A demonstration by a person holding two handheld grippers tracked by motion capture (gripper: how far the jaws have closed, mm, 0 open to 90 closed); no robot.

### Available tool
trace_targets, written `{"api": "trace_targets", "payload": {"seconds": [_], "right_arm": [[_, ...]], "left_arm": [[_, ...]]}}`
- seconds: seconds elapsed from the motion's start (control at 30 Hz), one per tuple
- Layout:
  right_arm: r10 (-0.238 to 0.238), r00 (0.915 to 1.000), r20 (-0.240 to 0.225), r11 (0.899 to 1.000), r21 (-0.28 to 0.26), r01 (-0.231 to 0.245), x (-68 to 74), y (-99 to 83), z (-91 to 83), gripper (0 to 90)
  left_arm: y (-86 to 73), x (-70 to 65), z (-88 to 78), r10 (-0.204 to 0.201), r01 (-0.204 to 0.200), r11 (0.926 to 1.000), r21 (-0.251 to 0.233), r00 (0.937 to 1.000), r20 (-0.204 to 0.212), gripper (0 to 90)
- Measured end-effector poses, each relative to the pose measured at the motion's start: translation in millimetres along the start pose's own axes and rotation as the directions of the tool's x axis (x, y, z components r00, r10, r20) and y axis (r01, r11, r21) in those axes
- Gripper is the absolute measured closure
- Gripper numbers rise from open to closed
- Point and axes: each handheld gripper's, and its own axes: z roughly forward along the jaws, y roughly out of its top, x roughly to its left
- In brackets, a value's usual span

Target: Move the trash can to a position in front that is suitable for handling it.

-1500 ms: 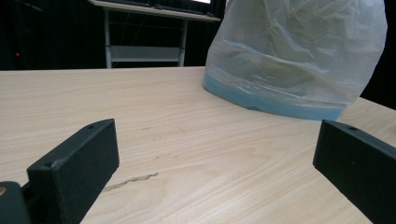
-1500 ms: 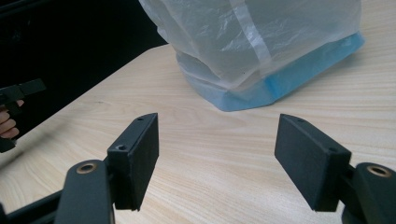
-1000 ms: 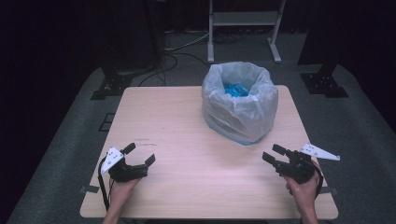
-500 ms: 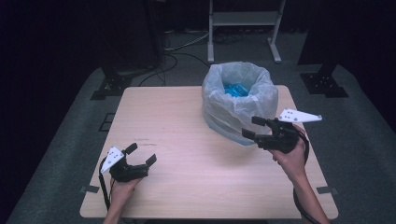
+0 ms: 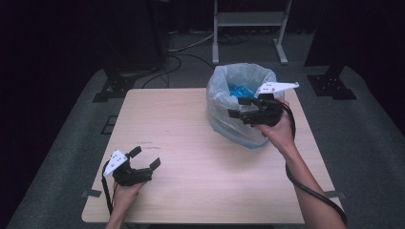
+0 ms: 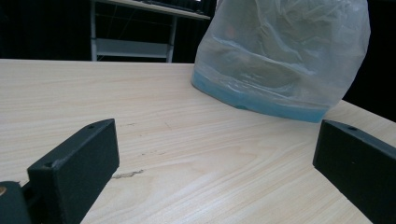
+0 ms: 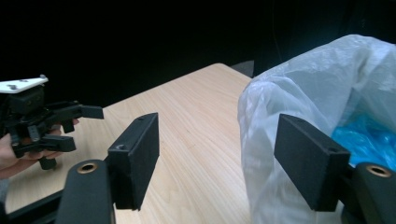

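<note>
A bin lined with a translucent white plastic bag (image 5: pixel 224 112) stands at the table's far right, with blue material (image 5: pixel 240 90) inside it. My right gripper (image 5: pixel 238 107) is raised at the bag's near right rim, open, jaws pointing left with nothing between them. In the right gripper view the bag (image 7: pixel 322 88) and its blue contents (image 7: pixel 362 140) lie close ahead of the right gripper (image 7: pixel 219 149). My left gripper (image 5: pixel 145 157) rests open near the front left of the table. From the left gripper (image 6: pixel 217 140), the bag (image 6: pixel 280 56) stands farther off.
The light wooden table (image 5: pixel 181 124) has bare room across its left and middle. Behind it on the dark floor are a metal stand (image 5: pixel 248 21), cables and black stand feet (image 5: pixel 332 86). The left gripper (image 7: pixel 81 127) appears across the table in the right gripper view.
My right gripper has risen from the table's front right and moved back and left to the bag's rim. The left gripper has stayed put.
</note>
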Motion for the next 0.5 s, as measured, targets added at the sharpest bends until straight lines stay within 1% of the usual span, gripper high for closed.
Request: {"api": "trace_targets", "payload": {"seconds": [0.03,0.1,0.13,0.17,0.27,0.33,0.43,0.5], "right_arm": [[0.000,1.0000,0.000,1.000,0.000,0.000,0.0,0.0,0.0,30.6],[-0.006,1.0000,0.000,1.000,0.029,0.006,-3.3,4.5,10.7,31.2],[-0.010,0.9999,0.002,0.999,0.044,0.010,-5.9,7.3,18.9,31.9],[-0.010,0.9999,0.002,0.999,0.044,0.010,-5.9,7.3,18.9,31.9],[-0.014,0.9998,0.013,0.997,0.072,0.013,-9.2,9.4,29.2,31.9],[-0.022,0.9993,0.029,0.995,0.101,0.019,-12.5,9.7,36.8,32.3],[-0.024,0.9988,0.043,0.993,0.120,0.018,-15.9,9.0,44.1,36.9],[-0.026,0.9979,0.059,0.990,0.137,0.017,-17.8,8.1,48.5,43.1]], "left_arm": [[0.0,0.0,0.0,0.000,0.000,1.0000,0.000,1.0000,0.000,0.0],[0.2,1.2,-0.6,-0.001,0.001,1.0000,0.001,1.0000,-0.001,0.0],[0.3,1.7,-1.0,-0.001,0.001,1.0000,0.001,1.0000,-0.002,0.0],[0.2,2.1,-1.1,-0.003,0.003,1.0000,0.000,1.0000,-0.003,0.0],[-0.4,3.3,-1.1,-0.007,0.007,1.0000,-0.002,1.0000,-0.005,0.0],[-0.4,3.5,-1.0,-0.005,0.005,1.0000,-0.002,1.0000,-0.006,0.0],[-0.2,3.5,-1.0,-0.007,0.007,1.0000,-0.004,1.0000,-0.005,0.0],[-0.2,3.7,-1.3,-0.009,0.009,1.0000,-0.004,0.9999,-0.007,0.0]]}}
